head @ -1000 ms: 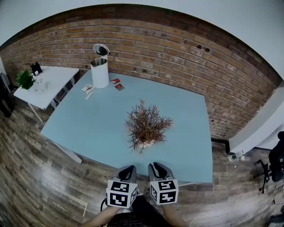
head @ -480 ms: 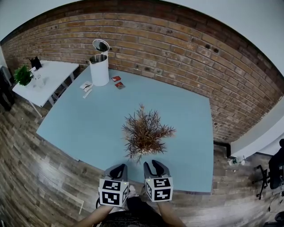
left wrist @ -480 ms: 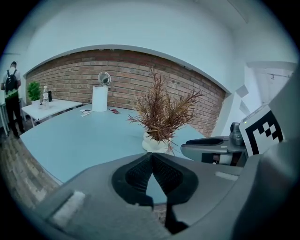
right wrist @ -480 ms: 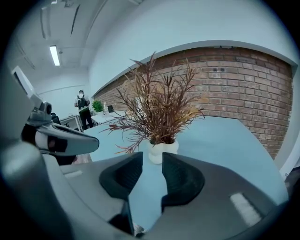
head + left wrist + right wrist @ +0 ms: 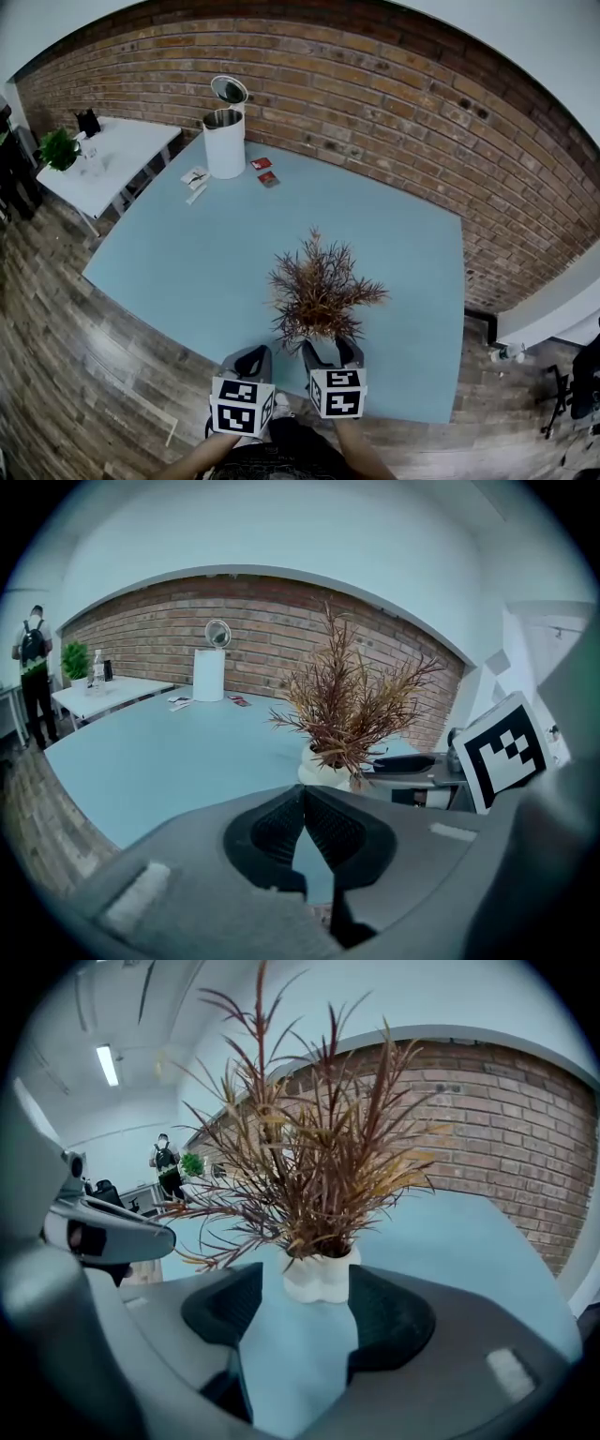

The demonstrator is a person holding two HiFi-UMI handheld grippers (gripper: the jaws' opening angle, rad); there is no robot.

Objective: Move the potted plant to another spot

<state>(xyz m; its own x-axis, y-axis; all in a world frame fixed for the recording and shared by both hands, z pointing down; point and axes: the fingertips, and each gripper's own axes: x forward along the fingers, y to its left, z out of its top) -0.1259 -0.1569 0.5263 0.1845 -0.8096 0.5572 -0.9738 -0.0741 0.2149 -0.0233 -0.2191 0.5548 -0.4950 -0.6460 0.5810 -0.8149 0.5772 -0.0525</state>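
The potted plant (image 5: 323, 292), a bush of dry reddish-brown leaves in a small white pot (image 5: 319, 1276), stands near the front edge of the light-blue table (image 5: 187, 253). My right gripper (image 5: 330, 349) is just in front of it, under the overhanging leaves. In the right gripper view my right gripper (image 5: 307, 1285) has its jaws opening, with the pot right at their mouth and neither pad touching it. My left gripper (image 5: 251, 360) hangs at the table's edge to the left of the plant; in its own view the left gripper (image 5: 303, 796) is shut on nothing, with the pot (image 5: 323, 766) ahead to its right.
A white bin (image 5: 225, 142) with its lid up stands at the table's far end, beside red packets (image 5: 265, 173) and papers (image 5: 195, 178). A white side table (image 5: 103, 164) with a green plant (image 5: 58, 147) is at the left. A brick wall runs behind. A person (image 5: 34, 667) stands far off.
Both grippers have moved forward to the table's front edge, closer to the plant. The right gripper's jaws have spread apart; its tips now reach under the foliage.
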